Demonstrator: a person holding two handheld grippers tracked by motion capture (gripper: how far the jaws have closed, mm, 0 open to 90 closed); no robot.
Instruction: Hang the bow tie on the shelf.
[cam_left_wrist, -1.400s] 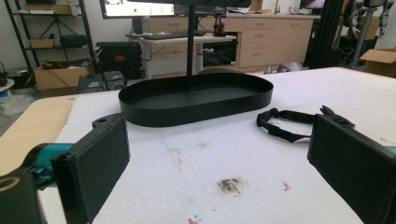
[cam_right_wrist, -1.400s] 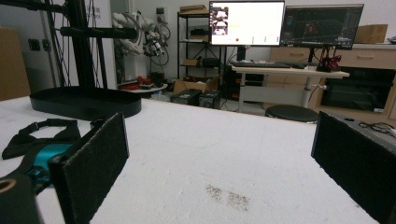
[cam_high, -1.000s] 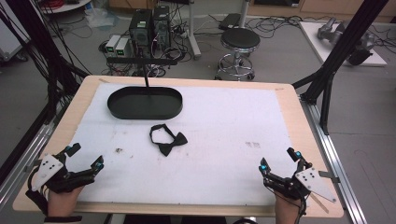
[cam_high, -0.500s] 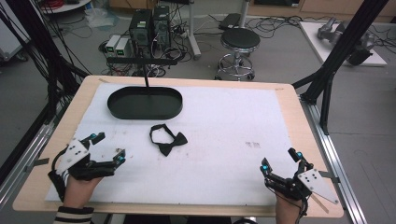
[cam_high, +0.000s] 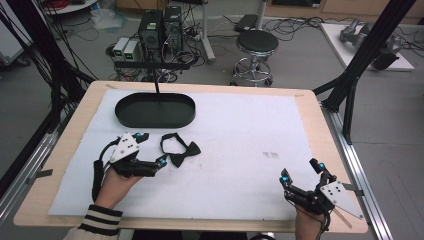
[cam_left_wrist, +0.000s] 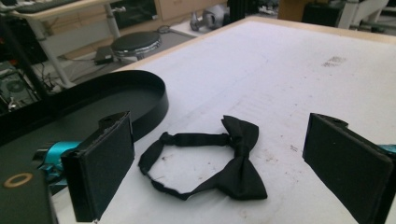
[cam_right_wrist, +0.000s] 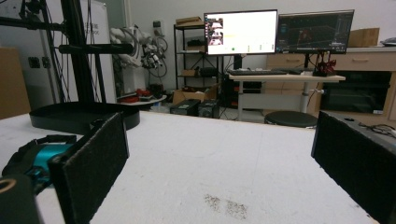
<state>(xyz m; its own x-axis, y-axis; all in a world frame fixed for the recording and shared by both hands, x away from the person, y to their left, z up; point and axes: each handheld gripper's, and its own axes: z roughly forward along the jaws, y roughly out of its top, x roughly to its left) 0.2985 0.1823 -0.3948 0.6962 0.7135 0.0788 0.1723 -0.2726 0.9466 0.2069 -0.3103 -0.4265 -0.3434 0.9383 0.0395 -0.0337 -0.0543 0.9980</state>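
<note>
Hands at the near edge of the wooden table (cam_high: 320, 120), gripping one tool each. Holding the left gripper (cam_high: 152, 148) low over the white mat (cam_high: 240, 130), spreading its jaws wide apart and clamping nothing. Pointing those jaws at the black bow tie (cam_high: 179, 152), lying flat on the mat just beside the nearer fingertip without touching it. Framing that bow tie between the two black pads (cam_left_wrist: 105, 163) in the left gripper view, showing the bow itself toward the right and the strap looping away to the left. Leaving the black oval tray (cam_high: 155, 122) standing just beyond the bow tie, near it yet apart from it, and rising behind the left pad in the left gripper view.

Holding the right gripper (cam_high: 300, 171) at the near right corner of the mat, well apart from the bow tie, likewise spreading its jaws wide and gripping nothing. Looking, in the right gripper view, across bare mat with a faint grey smudge (cam_right_wrist: 226, 205) between the pads, toward the tray at far left, a round black stool (cam_right_wrist: 289, 119) past the table edge, and two lit monitors (cam_right_wrist: 240, 31) on a desk.
</note>
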